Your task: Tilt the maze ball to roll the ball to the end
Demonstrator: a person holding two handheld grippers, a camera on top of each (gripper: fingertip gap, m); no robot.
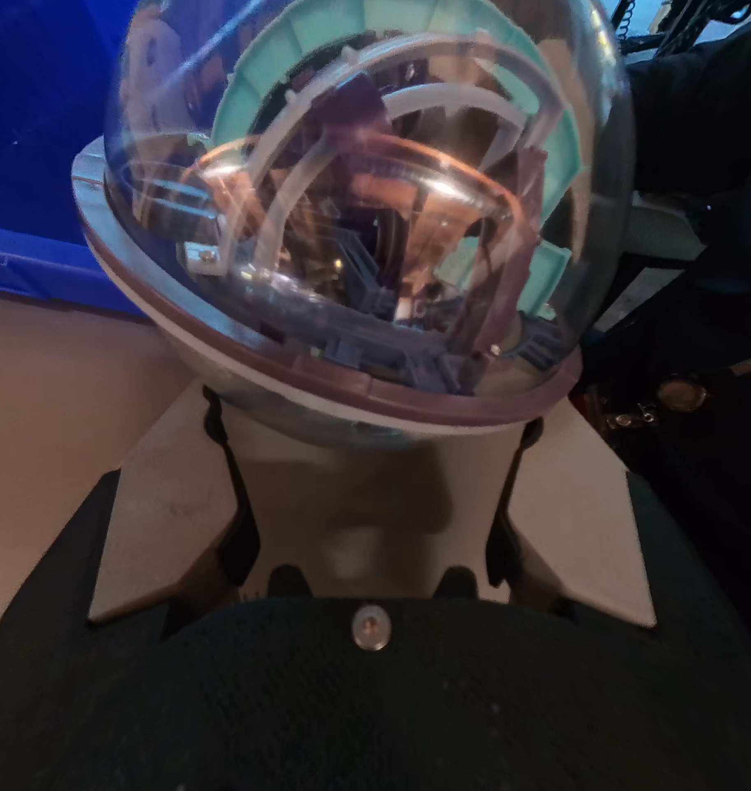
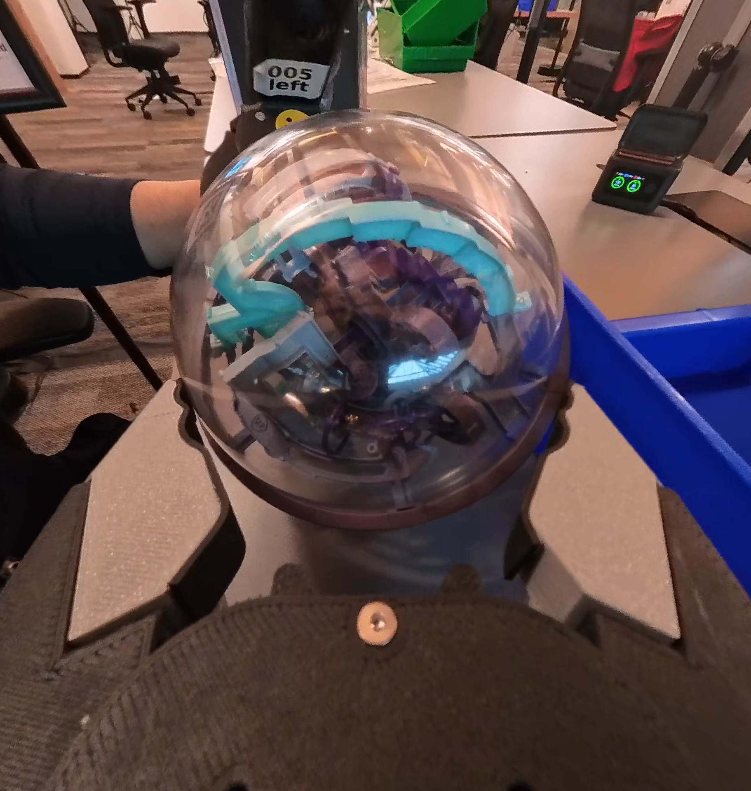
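Note:
The maze ball (image 2: pixel 365 316) is a clear sphere with teal, purple and grey tracks inside and a dark purple band around its middle. It is held in the air between both grippers. My right gripper (image 2: pixel 371 406) is shut on it, with the fingertips (image 2: pixel 181 406) pressed against its sides at the band. My left gripper (image 1: pixel 374 419) is shut on the same ball (image 1: pixel 365 192) from the opposite side, gripping below the band, which is tilted. The left gripper's body (image 2: pixel 296 64) shows behind the ball in the right wrist view. I cannot pick out the small ball inside.
A blue bin (image 2: pixel 686 385) stands close to the ball's right, and it also shows in the left wrist view (image 1: pixel 31 171). A person's arm (image 2: pixel 65 222) reaches in from the left. A black device with a lit screen (image 2: pixel 635 179) sits on the grey table (image 2: pixel 515 111). A green bin (image 2: pixel 433 34) is farther back.

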